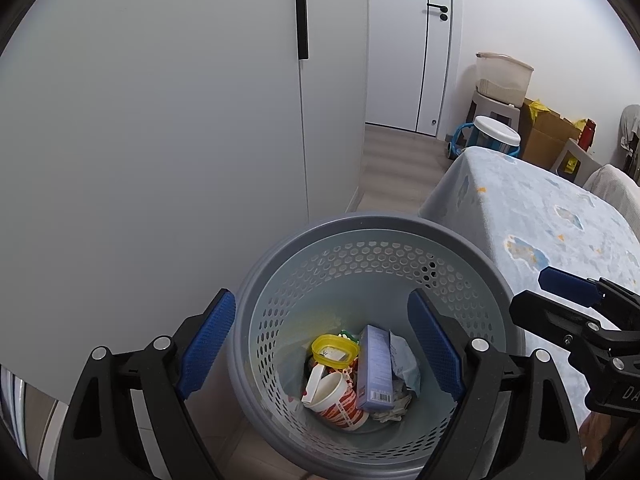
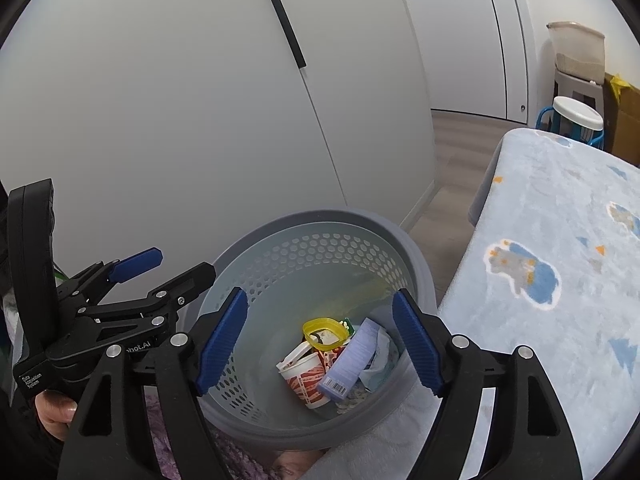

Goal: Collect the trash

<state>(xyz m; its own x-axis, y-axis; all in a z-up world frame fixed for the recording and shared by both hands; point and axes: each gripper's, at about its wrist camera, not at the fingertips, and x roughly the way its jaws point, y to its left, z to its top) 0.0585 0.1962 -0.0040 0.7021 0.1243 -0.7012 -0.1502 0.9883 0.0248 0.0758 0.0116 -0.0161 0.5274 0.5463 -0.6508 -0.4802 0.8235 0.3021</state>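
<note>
A grey perforated waste basket point(image 1: 360, 222) point(image 2: 320, 216) stands below both grippers. At its bottom lie a yellow plastic lid point(image 1: 334, 350) point(image 2: 324, 332), a lilac box point(image 1: 374, 364) point(image 2: 352, 360), a red-and-white paper cup point(image 1: 340, 396) point(image 2: 308, 380) and a crumpled wrapper point(image 1: 404, 364) point(image 2: 378, 360). My left gripper point(image 1: 320, 344) point(image 2: 172, 270) hangs open over the basket's left side, with nothing between its blue pads. My right gripper point(image 2: 320, 344) point(image 1: 548, 296) is open above the basket's right side and also holds nothing.
A white cabinet door point(image 1: 160, 120) with a black handle point(image 1: 302, 8) rises just behind the basket. A table under a light-blue patterned cloth point(image 1: 540, 220) point(image 2: 560, 260) is at the right. Stools, a bin and cardboard boxes point(image 1: 548, 132) crowd the far corner. A hand point(image 2: 56, 412) holds the left gripper.
</note>
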